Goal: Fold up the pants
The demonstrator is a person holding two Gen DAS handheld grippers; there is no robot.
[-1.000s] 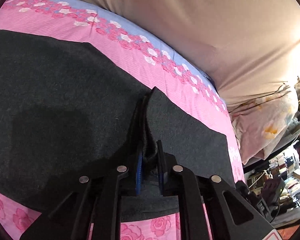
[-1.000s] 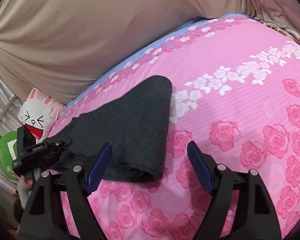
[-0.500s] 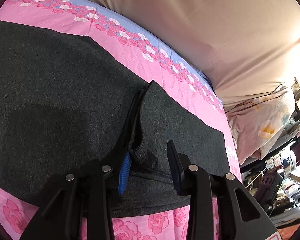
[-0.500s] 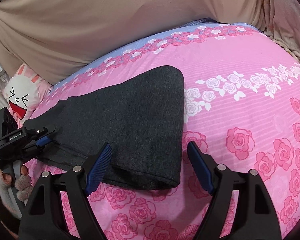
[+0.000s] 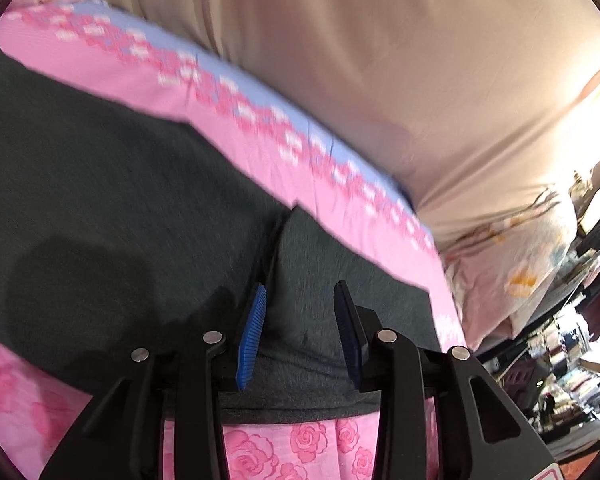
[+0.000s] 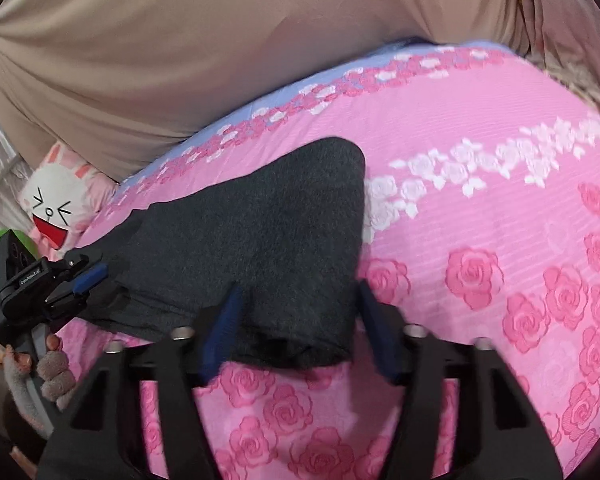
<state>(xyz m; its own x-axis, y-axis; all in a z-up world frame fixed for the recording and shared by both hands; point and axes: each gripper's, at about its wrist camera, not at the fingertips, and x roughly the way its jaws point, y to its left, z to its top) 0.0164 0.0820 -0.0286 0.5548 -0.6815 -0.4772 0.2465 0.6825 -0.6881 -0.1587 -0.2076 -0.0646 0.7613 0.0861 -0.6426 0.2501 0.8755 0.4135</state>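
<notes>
Dark grey pants [image 5: 100, 208] lie folded flat on a pink rose-print bedsheet [image 5: 300, 444]. In the left wrist view my left gripper [image 5: 300, 300] is open and empty, just above the near end of the pants. In the right wrist view the pants [image 6: 260, 232] lie lengthways and my right gripper [image 6: 296, 292] is open, its jaws astride the near folded corner. The left gripper also shows at the far left of the right wrist view [image 6: 80, 276], at the other end of the pants.
A beige cloth [image 6: 180, 48] hangs behind the bed. A white rabbit plush pillow [image 6: 56, 208] lies at the bed's left end. A floral pillow [image 5: 512, 272] and cluttered shelves [image 5: 560, 360] are at the right in the left wrist view.
My left gripper was shut on a bunch of pants fabric; it has opened and the fabric has dropped flat. My right gripper has moved closer over the folded corner.
</notes>
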